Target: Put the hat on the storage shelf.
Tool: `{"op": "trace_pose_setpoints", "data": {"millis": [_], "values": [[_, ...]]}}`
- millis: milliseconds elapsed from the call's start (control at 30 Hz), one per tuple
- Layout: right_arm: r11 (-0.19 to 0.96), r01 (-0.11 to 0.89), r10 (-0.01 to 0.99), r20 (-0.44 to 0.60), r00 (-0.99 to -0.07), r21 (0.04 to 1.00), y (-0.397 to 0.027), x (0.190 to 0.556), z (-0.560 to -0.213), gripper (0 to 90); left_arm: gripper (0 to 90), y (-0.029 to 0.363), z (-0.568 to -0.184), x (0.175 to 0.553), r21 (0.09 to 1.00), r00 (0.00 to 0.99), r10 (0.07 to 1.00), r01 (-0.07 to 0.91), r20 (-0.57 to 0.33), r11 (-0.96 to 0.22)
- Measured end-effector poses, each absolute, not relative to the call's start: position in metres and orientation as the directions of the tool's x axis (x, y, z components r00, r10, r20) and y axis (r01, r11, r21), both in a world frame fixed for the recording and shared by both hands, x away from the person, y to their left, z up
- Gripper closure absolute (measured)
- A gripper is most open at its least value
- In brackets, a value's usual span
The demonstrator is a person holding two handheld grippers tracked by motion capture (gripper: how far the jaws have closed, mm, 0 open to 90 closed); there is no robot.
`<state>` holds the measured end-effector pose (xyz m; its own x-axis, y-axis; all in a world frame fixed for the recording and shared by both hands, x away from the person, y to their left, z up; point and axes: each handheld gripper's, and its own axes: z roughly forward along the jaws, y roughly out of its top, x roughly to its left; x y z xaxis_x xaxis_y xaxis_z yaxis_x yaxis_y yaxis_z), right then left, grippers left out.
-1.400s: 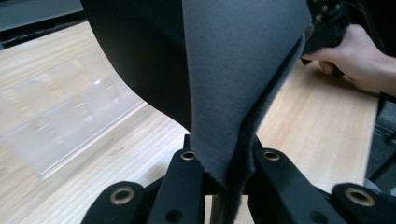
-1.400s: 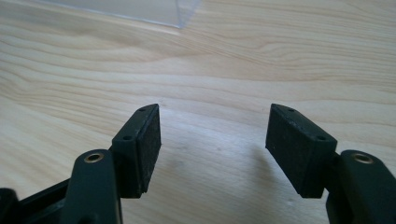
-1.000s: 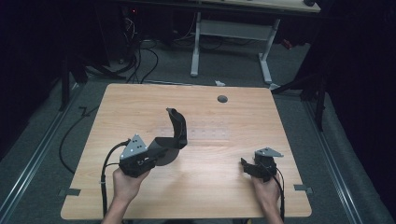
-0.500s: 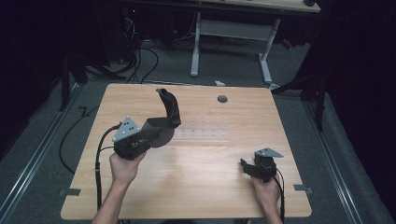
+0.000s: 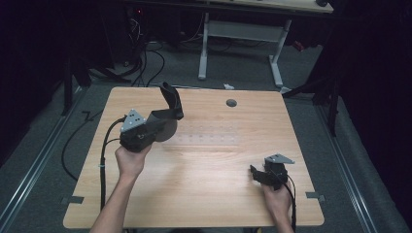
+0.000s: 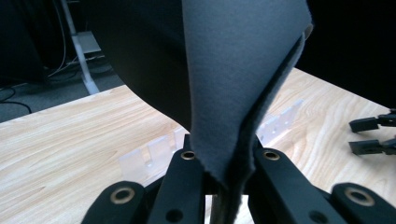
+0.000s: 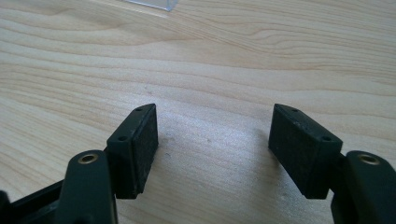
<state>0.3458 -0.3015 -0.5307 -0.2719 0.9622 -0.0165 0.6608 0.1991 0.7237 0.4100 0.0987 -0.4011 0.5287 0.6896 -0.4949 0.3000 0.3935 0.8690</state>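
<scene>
Both jaws of the left gripper (image 5: 163,127) clamp a dark grey felt sheet (image 6: 233,70); right gripper (image 7: 212,149) spread apart over the wooden table (image 5: 209,189).

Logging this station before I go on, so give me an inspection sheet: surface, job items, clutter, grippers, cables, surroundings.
Surface: light wooden table with a round hole near the far edge.
Job's things: dark grey cloth, folded, held up off the table; clear plastic rack lying at the middle.
Clutter: nothing seen.
Grippers: left gripper clamped on the cloth's edge; right gripper open, nothing between its jaws, low over the table's near right.
Cables: black cable trailing from the left gripper over the table edge.
Surroundings: dark floor, white desk legs and loose wires behind.
</scene>
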Motion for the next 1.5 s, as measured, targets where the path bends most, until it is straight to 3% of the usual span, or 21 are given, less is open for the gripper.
{"op": "trace_pose_setpoints", "data": {"millis": [1500], "values": [[0.205,0.659,0.96,-0.017,-0.28,0.723,-0.301,0.346,-0.531,32.6,86.1,0.084,-0.437,0.451,0.897,0.404,0.805,0.271,-0.434,0.348]]}}
